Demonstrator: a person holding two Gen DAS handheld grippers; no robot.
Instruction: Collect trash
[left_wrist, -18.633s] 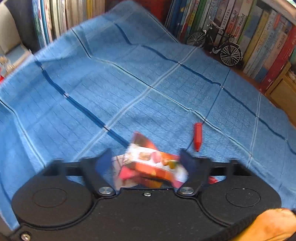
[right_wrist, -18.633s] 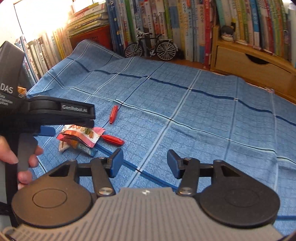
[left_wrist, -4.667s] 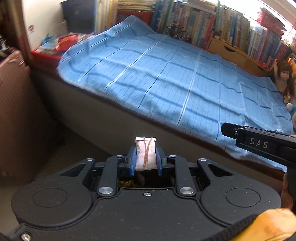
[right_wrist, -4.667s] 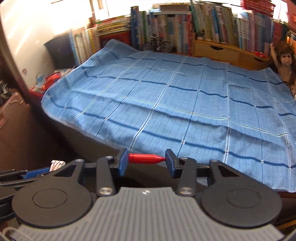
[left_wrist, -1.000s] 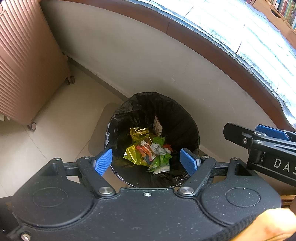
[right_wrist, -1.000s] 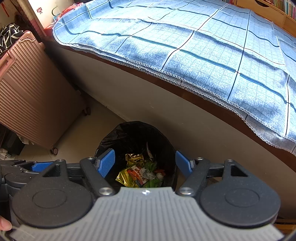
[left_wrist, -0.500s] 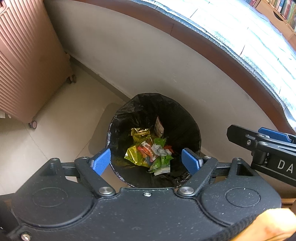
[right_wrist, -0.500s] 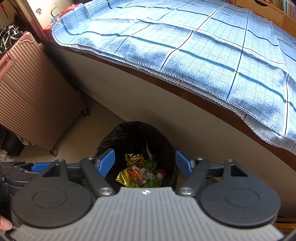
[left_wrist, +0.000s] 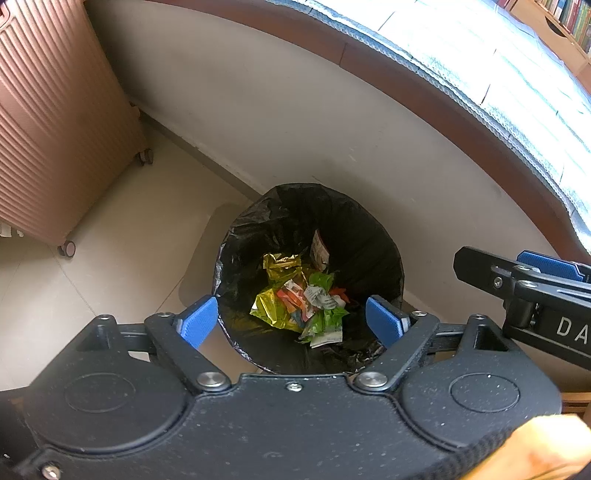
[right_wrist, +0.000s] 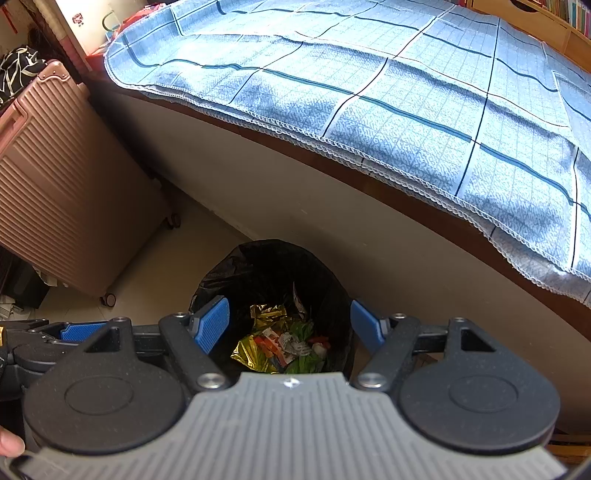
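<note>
Left gripper (left_wrist: 291, 321) empty, jaws wide, above black-lined bin (left_wrist: 369, 236) holding wrappers (left_wrist: 299, 299)

Pale tiled floor (left_wrist: 110, 258): black-lined trash bin (left_wrist: 369, 236), pink wheeled suitcase (left_wrist: 55, 129). Bed: blue checked sheet (right_wrist: 406, 92).

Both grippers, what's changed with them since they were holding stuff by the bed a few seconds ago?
The left gripper let go of its snack wrapper and the right gripper let go of its red piece; both now hang open and empty over the black-lined trash bin, having swung down from the bed. Wrappers lie in the bin. In the last second nothing visibly changed.
</note>
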